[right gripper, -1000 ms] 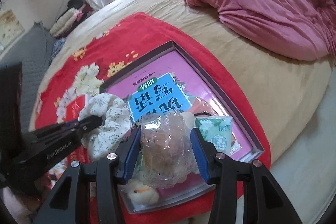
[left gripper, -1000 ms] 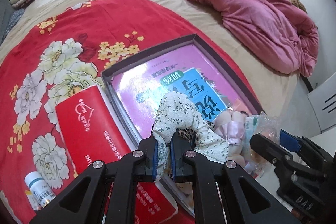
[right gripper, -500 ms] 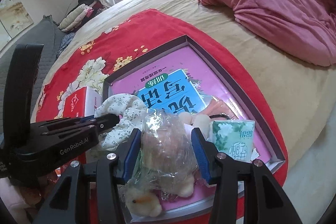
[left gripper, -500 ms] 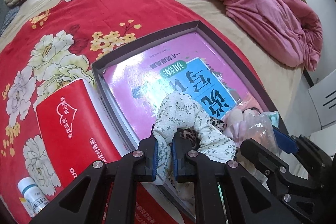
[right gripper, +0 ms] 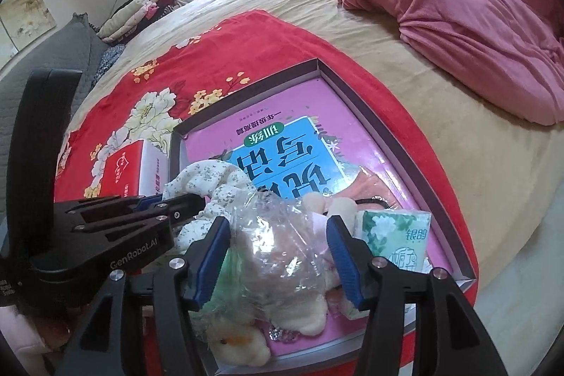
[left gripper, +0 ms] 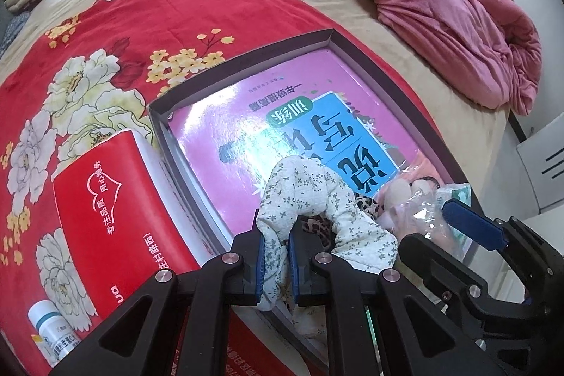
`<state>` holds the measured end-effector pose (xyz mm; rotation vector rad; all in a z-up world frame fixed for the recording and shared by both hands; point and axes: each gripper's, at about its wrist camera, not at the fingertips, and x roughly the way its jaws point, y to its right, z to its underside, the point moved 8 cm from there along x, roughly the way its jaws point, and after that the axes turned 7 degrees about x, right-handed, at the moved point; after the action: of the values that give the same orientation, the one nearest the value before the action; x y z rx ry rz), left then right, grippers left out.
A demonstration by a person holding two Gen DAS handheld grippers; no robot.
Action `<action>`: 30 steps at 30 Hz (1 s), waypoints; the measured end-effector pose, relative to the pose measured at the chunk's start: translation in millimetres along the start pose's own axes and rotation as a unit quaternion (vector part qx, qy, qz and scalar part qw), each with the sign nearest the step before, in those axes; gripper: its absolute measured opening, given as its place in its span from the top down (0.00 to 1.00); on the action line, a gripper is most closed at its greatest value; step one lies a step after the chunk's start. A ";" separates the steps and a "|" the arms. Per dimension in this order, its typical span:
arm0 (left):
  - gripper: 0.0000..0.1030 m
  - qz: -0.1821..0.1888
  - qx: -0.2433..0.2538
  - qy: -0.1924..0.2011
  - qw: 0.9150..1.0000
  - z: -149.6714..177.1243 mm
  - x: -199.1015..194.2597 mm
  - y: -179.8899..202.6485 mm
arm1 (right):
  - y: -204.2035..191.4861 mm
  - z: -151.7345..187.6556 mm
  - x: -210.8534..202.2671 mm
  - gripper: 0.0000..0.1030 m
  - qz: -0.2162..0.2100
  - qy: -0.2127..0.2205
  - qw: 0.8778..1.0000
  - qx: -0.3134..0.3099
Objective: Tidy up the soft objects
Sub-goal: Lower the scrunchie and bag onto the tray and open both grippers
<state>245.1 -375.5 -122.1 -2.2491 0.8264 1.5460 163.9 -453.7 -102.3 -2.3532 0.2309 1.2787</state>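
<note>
Right wrist view: the right gripper [right gripper: 278,252], jaws just eased apart, straddles a plastic-wrapped plush toy [right gripper: 282,256] lying in the shallow box [right gripper: 398,143]. At ten o'clock the left gripper [right gripper: 190,199], marked "GenRobot.AI", pinches the floral scrunchie [left gripper: 310,199]. At three o'clock lies a green tissue pack [right gripper: 394,235].

The left gripper [right gripper: 197,199] bears "GenRobot.AI" in grey on its black body. The red box [left gripper: 116,228] carries white Chinese lines — "专注品质 用心服务" by a heart outline, "生村路西" lower down. The book [right gripper: 282,143], seen upside down, shows "训练" in a green oval. The tissue pack [right gripper: 398,235] reads "银韵" — larger characters below are unclear.
</note>
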 end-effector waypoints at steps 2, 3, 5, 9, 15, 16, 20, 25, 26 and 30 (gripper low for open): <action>0.88 0.001 0.000 0.001 1.000 0.4 -0.2 0.3 | -0.5 -0.1 -2.7 0.44 0.002 0.001 1.000 -0.003; 0.88 0.000 -0.001 0.000 1.000 0.5 0.0 0.2 | -1.2 -0.5 -4.7 0.44 0.001 0.003 1.000 -0.005; 0.88 0.001 -0.001 0.001 1.000 0.5 0.2 1.3 | -1.4 -2.2 -10.3 0.43 0.002 0.010 1.000 -0.008; 0.88 0.001 0.005 0.001 1.000 0.2 1.7 5.2 | 0.8 -6.3 -18.9 0.42 0.003 0.018 1.000 -0.007; 0.87 0.000 0.006 -0.001 1.000 0.1 2.6 7.1 | 11.5 -12.5 -30.6 0.42 0.008 0.026 1.000 0.006; 0.85 0.001 0.006 -0.002 1.000 -0.1 2.7 7.3 | 12.6 -12.8 -31.4 0.42 0.009 0.027 1.000 0.007; 0.81 0.003 0.003 -0.002 1.000 -0.7 2.5 7.8 | 12.8 -12.6 -31.9 0.42 0.010 0.026 1.000 0.008; 0.67 0.003 -0.002 -0.001 1.000 -1.7 1.0 6.9 | 15.6 -12.7 -31.7 0.41 0.013 0.025 1.000 0.012; 0.65 0.004 -0.002 0.000 1.000 -1.9 0.2 6.9 | 16.9 -12.9 -32.1 0.41 0.015 0.025 0.999 0.014; 0.63 0.006 -0.003 0.003 1.000 -2.6 -3.6 7.0 | 18.7 -14.7 -35.0 0.40 0.018 0.027 0.999 0.017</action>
<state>242.0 -381.4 -117.2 -2.2583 0.8405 1.5506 149.0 -479.3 -72.1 -2.3670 0.3116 1.2191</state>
